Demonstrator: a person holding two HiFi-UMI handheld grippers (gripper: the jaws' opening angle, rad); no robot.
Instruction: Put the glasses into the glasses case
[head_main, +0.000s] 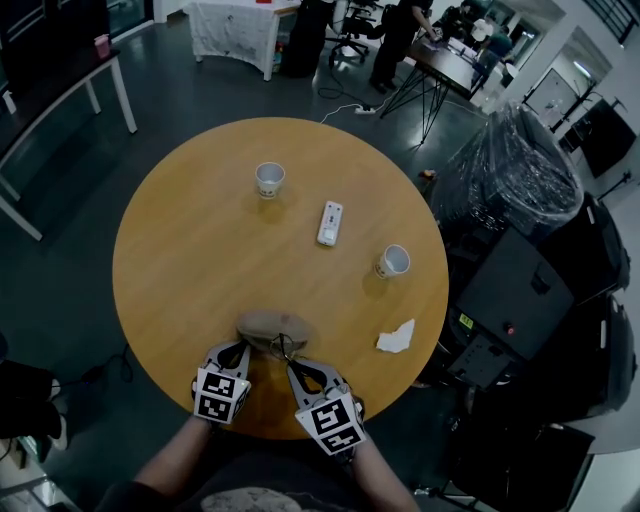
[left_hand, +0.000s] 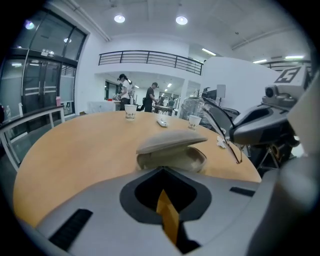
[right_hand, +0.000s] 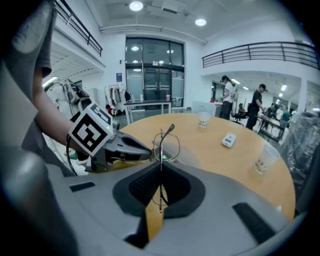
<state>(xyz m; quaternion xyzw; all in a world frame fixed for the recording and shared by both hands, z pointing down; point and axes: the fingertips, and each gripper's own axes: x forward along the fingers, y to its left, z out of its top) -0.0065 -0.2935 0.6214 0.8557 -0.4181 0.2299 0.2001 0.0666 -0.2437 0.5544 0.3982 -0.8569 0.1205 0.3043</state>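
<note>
A beige glasses case (head_main: 272, 327) lies near the front edge of the round wooden table (head_main: 180, 260). In the left gripper view the case (left_hand: 170, 157) has its lid raised. My left gripper (head_main: 240, 351) (left_hand: 162, 172) sits at the case's near rim, jaws closed together on it. My right gripper (head_main: 291, 363) (right_hand: 161, 167) is shut on a temple arm of the thin wire-framed glasses (right_hand: 167, 146). It holds the glasses (head_main: 283, 346) (left_hand: 226, 135) upright just above the case's right end.
Two paper cups (head_main: 269, 179) (head_main: 393, 261), a white remote (head_main: 330, 222) and a crumpled tissue (head_main: 396, 337) lie farther out on the table. Plastic-wrapped equipment (head_main: 520, 170) and dark machines stand to the right. People stand at desks in the background.
</note>
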